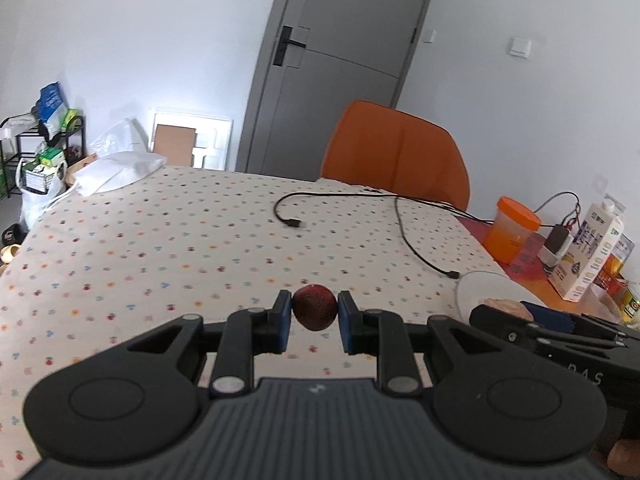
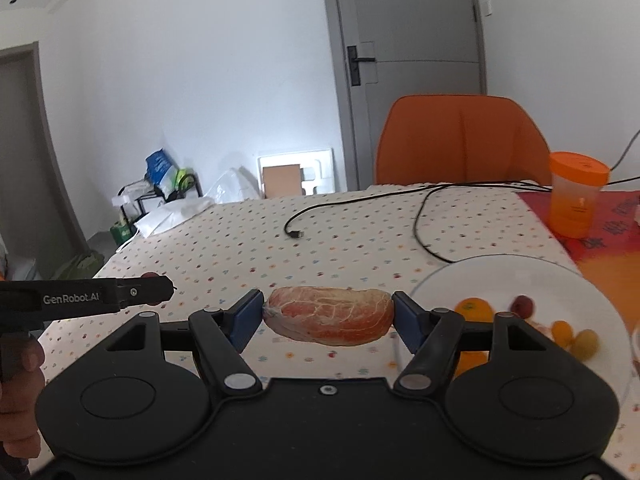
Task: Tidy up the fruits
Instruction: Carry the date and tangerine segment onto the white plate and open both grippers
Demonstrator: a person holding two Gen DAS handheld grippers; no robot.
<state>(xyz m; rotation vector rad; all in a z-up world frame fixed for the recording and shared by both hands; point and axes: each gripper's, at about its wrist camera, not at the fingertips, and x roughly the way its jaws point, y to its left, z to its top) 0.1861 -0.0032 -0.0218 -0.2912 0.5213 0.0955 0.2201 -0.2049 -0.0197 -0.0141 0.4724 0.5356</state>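
Observation:
My left gripper [image 1: 315, 308] is shut on a small dark red round fruit [image 1: 314, 306] and holds it above the dotted tablecloth [image 1: 160, 240]. My right gripper [image 2: 328, 314] is shut on a peeled pinkish citrus segment [image 2: 328, 315], held above the table left of a white plate [image 2: 500, 276]. The plate holds several small fruits: an orange one [image 2: 474, 308], a red one [image 2: 524, 305] and a yellow-green one [image 2: 585, 342]. The plate's rim also shows in the left wrist view [image 1: 480, 284], beside the right gripper's body [image 1: 560, 332]. The left gripper shows at the left of the right wrist view [image 2: 160, 286].
A black cable [image 1: 404, 220] lies across the far table. An orange-lidded jar [image 2: 576, 196] stands on a red mat at the right, next to a carton [image 1: 588, 252]. An orange chair [image 1: 396, 152] stands behind the table. A white bag [image 1: 116, 172] lies at the far left corner.

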